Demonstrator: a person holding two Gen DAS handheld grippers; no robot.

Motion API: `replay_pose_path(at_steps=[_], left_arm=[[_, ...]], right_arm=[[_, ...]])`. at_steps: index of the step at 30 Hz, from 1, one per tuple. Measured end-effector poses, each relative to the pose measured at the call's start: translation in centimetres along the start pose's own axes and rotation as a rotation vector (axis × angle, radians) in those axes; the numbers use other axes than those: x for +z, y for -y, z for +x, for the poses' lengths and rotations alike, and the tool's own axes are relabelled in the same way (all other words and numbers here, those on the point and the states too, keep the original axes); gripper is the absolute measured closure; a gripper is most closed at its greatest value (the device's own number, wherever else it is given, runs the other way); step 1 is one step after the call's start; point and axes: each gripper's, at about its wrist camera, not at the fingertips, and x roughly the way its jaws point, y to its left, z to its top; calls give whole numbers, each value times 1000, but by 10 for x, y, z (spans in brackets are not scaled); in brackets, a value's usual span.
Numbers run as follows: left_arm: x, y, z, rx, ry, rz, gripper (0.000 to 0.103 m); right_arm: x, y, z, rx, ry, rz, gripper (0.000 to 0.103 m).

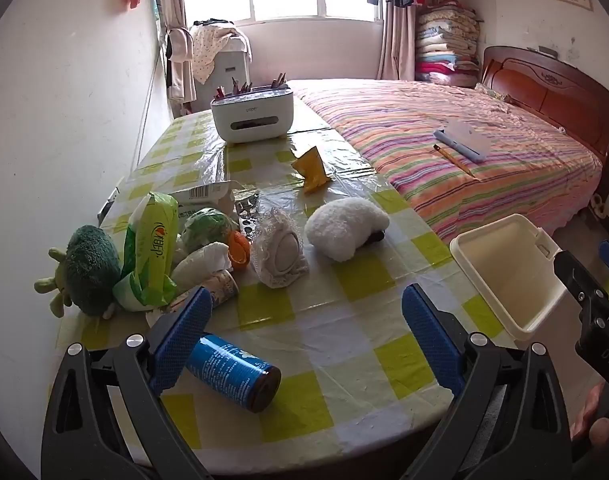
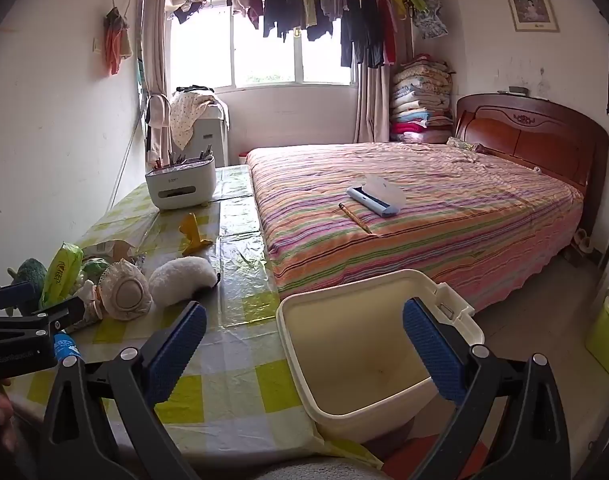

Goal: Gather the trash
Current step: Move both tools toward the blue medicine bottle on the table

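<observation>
partly hidden: blue can (image 1: 234, 372) behind left claw (image 1: 306, 340)

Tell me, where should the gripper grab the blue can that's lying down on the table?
Grab the blue can around its round middle, coming down from above with the left gripper, one finger on each long side. It lies on its side and could roll, so squeezing across the body is probably steadier than pinching its ends.
</observation>
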Motion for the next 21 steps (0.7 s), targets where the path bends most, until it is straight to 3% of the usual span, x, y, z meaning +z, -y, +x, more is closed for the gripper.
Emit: replay_pose_path(at_steps=[21], left_arm=[[-6,-4,0,10,-24,-6,8]], right_arm=[[-10,1,6,32,-46,18,7]])
